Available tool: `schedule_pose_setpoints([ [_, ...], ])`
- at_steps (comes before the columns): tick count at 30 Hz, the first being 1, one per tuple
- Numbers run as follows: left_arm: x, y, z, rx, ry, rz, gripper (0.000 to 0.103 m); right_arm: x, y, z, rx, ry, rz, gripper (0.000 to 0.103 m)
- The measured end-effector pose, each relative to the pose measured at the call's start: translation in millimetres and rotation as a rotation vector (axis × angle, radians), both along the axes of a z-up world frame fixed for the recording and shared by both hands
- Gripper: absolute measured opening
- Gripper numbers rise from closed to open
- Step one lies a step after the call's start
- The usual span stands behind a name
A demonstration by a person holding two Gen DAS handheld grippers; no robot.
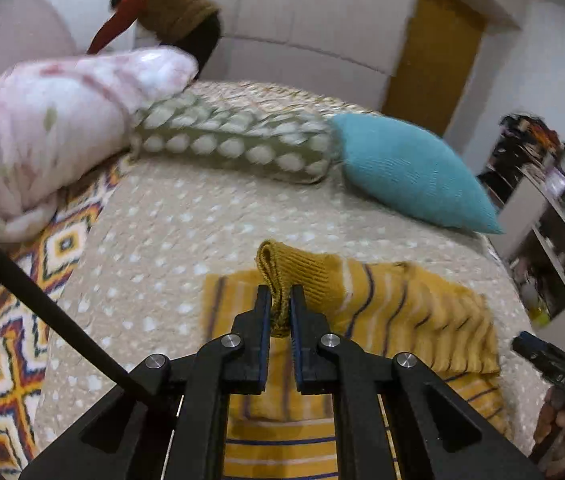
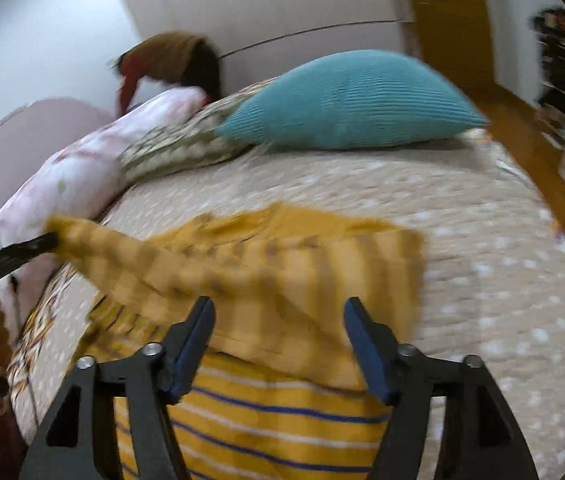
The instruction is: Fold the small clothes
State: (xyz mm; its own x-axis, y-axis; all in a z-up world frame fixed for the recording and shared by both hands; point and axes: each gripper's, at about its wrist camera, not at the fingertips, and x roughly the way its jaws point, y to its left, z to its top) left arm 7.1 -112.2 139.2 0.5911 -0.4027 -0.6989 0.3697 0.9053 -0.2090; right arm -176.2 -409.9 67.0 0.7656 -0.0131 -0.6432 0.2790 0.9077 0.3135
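The left gripper [image 1: 280,300] is clamping its two black fingers with blue pads on the ribbed cuff of a small mustard-yellow knitted garment with white and dark blue stripes [image 1: 394,312]. The cuff is standing up between the pads, toward 12 o'clock in the left wrist view, and the sleeve is hanging from it toward 4 o'clock. The rest of the garment is lying on the beige quilted bedspread with white dots [image 1: 170,232], directly under both tools.

The right gripper [image 2: 278,308] is standing with its jaws wide apart, and nothing is pressed between them. In the right wrist view it is hovering over the striped body of the garment, while the lifted sleeve is stretching toward 9 o'clock, where the left tool is holding it.

At 1 o'clock on the bed a teal ribbed cushion [image 1: 414,172] is resting. Beside it, at 11 o'clock, a green bolster with white ovals [image 1: 234,144] is lying. A pink flowered duvet roll [image 1: 42,136] is filling the 9 o'clock side.
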Motion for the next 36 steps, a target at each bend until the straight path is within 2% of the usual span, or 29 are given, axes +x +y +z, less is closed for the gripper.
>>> schedule_pose_setpoints([
  [4, 11.9, 3.8, -71.1, 0.12, 0.183, -0.002, 0.009, 4.5, -21.8, -17.2, 0.012, 0.062, -0.056, 0.079],
  [6, 10.9, 3.0, -91.3, 0.15, 0.208, 0.002, 0.01, 20.6, -25.4, -23.1, 0.005, 0.088, -0.066, 0.079],
  [8, 11.6, 5.5, -94.5, 0.127, 0.205, 0.012, 0.011, 36.9, -31.2, -26.7, 0.019, 0.099, -0.086, 0.079],
  [11, 11.2, 8.3, -89.1, 0.109, 0.203, 0.013, 0.014, 67.4, -39.9, -36.9, 0.038, 0.139, -0.117, 0.086],
  [14, 11.5, 5.8, -82.9, 0.136, 0.171, -0.001, 0.032, 93.2, -53.3, -51.9, 0.038, 0.194, -0.153, 0.086],
  [17, 9.1, 3.9, -80.0, 0.142, 0.155, -0.014, 0.033, 100.7, -61.4, -60.2, 0.038, 0.219, -0.15, 0.071],
  [19, 8.1, 1.5, -81.5, 0.14, 0.156, -0.016, 0.035, 90.3, -70.8, -53.4, 0.064, 0.176, -0.167, 0.07],
  [20, 7.9, 1.0, -82.7, 0.138, 0.16, -0.016, 0.038, 77.0, -80.4, -45.9, 0.087, 0.116, -0.208, 0.074],
  [21, 7.9, -0.3, -84.2, 0.136, 0.164, -0.016, 0.041, 70.0, -87.2, -43.0, 0.091, 0.093, -0.236, 0.086],
  [22, 8.4, -2.3, -86.1, 0.137, 0.168, -0.015, 0.043, 63.3, -93.3, -41.5, 0.092, 0.082, -0.264, 0.091],
  [24, 8.9, -5.6, -89.4, 0.142, 0.174, -0.012, 0.05, 63.7, -99.9, -47.7, 0.119, 0.106, -0.24, 0.091],
  [25, 8.7, -7.6, -91.5, 0.14, 0.185, -0.01, 0.052, 68.7, -99.4, -52.7, 0.135, 0.128, -0.21, 0.088],
  [26, 8.5, -8.5, -92.8, 0.136, 0.193, -0.011, 0.057, 72.7, -93.5, -55.8, 0.137, 0.138, -0.178, 0.072],
  [27, 7.8, -9.1, -93.5, 0.132, 0.204, -0.014, 0.058, 78.6, -83.8, -55.9, 0.119, 0.129, -0.126, 0.034],
  [28, 6.8, -9.2, -93.3, 0.132, 0.207, -0.018, 0.058, 81.0, -77.1, -53.8, 0.097, 0.126, -0.1, 0.019],
  [29, 4.8, -8.5, -91.6, 0.137, 0.2, -0.023, 0.059, 79.7, -70.0, -48.1, 0.046, 0.117, -0.099, 0.014],
  [30, 3.2, -7.8, -90.1, 0.145, 0.187, -0.023, 0.067, 73.9, -66.7, -36.5, -0.007, 0.078, -0.11, 0.01],
  [31, 1.9, -6.5, -89.5, 0.161, 0.17, -0.009, 0.072, 68.7, -69.3, -30.1, -0.019, 0.05, -0.125, 0.01],
  [32, 1.8, -5.6, -91.2, 0.183, 0.157, 0.014, 0.079, 61.0, -77.7, -26.4, -0.034, 0.037, -0.191, 0.009],
  [34, 5.3, -7.6, -102.2, 0.233, 0.191, 0.024, 0.079, 61.2, -92.0, -38.6, -0.068, 0.114, -0.285, 0.009],
  [36, 6.1, -6.9, -108.7, 0.215, 0.225, 0.01, 0.079, 63.8, -96.7, -60.7, -0.005, 0.194, -0.257, 0.013],
])
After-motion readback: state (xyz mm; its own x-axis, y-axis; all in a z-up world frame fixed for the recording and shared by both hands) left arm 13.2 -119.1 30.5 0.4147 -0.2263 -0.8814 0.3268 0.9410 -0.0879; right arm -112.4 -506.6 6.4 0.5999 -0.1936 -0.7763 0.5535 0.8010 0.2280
